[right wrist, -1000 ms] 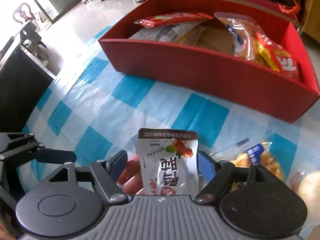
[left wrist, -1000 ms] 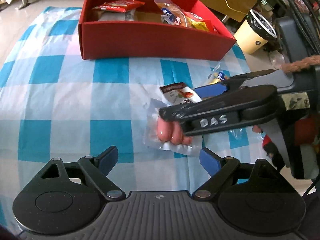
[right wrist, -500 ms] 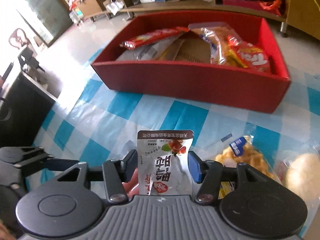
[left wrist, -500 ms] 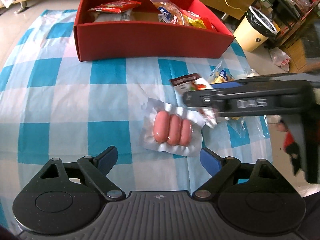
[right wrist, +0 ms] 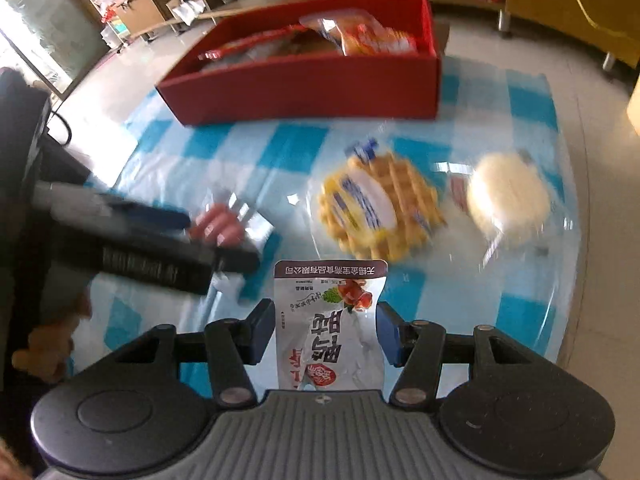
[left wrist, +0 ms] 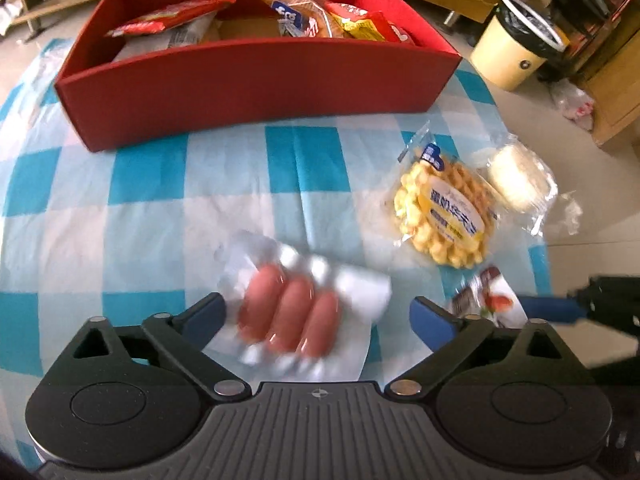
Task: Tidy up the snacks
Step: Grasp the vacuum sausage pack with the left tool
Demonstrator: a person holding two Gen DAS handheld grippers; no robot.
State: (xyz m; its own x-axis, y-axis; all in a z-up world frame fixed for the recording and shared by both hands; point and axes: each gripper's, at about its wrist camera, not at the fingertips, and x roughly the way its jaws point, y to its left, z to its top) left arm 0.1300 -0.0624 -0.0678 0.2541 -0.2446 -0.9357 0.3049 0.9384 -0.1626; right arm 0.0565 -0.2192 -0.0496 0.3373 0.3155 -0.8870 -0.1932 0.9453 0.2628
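A clear pack of three pink sausages (left wrist: 296,320) lies on the checked cloth between the open fingers of my left gripper (left wrist: 318,316); it also shows in the right wrist view (right wrist: 220,226). My right gripper (right wrist: 324,332) is shut on a white snack pouch (right wrist: 328,320) with red print and holds it above the cloth; the pouch shows at the right in the left wrist view (left wrist: 486,300). The red box (left wrist: 256,80) with several snack packs stands at the far side.
A yellow waffle pack (left wrist: 444,220) and a white round cake pack (left wrist: 518,178) lie on the cloth right of the sausages. A cream waste bin (left wrist: 516,52) stands on the floor beyond the table's right edge. Shelves and cabinets line the background.
My right gripper has lifted the pouch off the cloth and pulled back to the right. My left gripper has moved forward, so the sausage pack now sits between its fingers.
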